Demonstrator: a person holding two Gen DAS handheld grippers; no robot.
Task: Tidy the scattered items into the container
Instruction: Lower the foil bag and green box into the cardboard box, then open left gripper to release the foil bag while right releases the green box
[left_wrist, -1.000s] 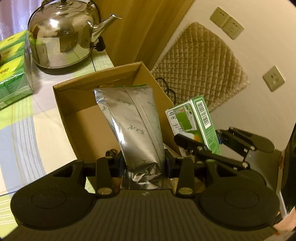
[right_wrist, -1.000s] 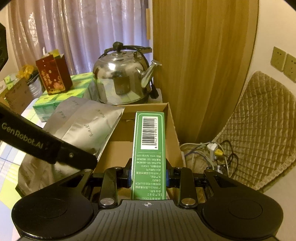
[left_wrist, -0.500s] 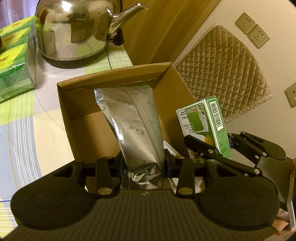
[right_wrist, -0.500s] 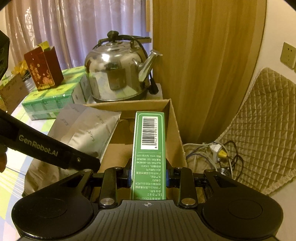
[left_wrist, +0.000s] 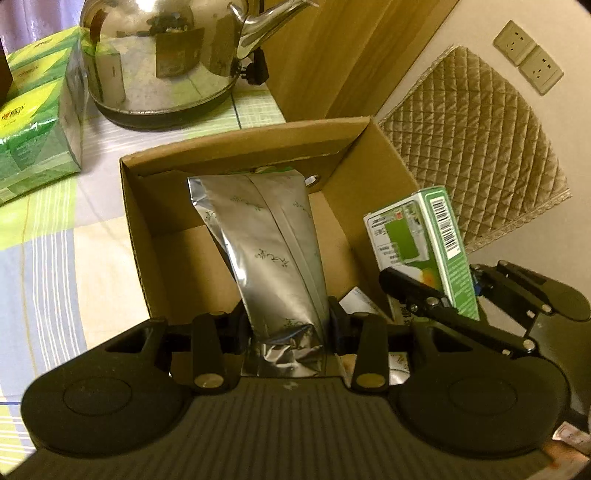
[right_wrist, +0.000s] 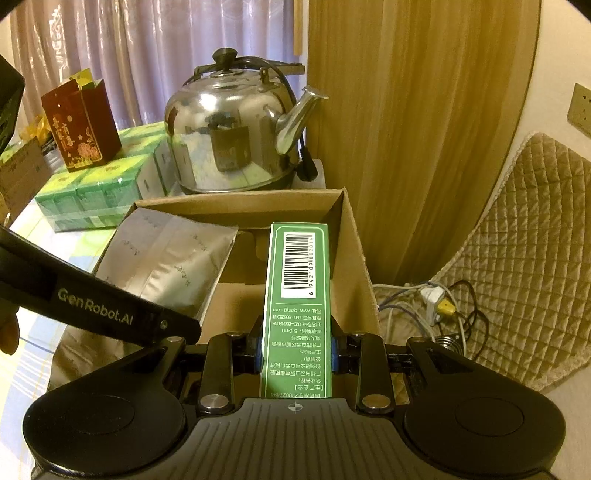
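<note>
While the left gripper (left_wrist: 286, 325) clamps a foil pouch (left_wrist: 266, 243) over the open carton (left_wrist: 236, 147), the right gripper (right_wrist: 295, 350) grips a green box (right_wrist: 297, 295) at the carton's right side.

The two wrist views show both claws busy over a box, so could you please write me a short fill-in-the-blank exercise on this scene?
1. The left claw is shut on a crinkled ____ foil pouch.
2. The right claw grips a slim green carton printed with a black-and-white ____.
3. Both items hang over the open brown ____ box.
4. Behind the box stands a shiny steel ____.

Missing words: silver; barcode; cardboard; kettle
</note>
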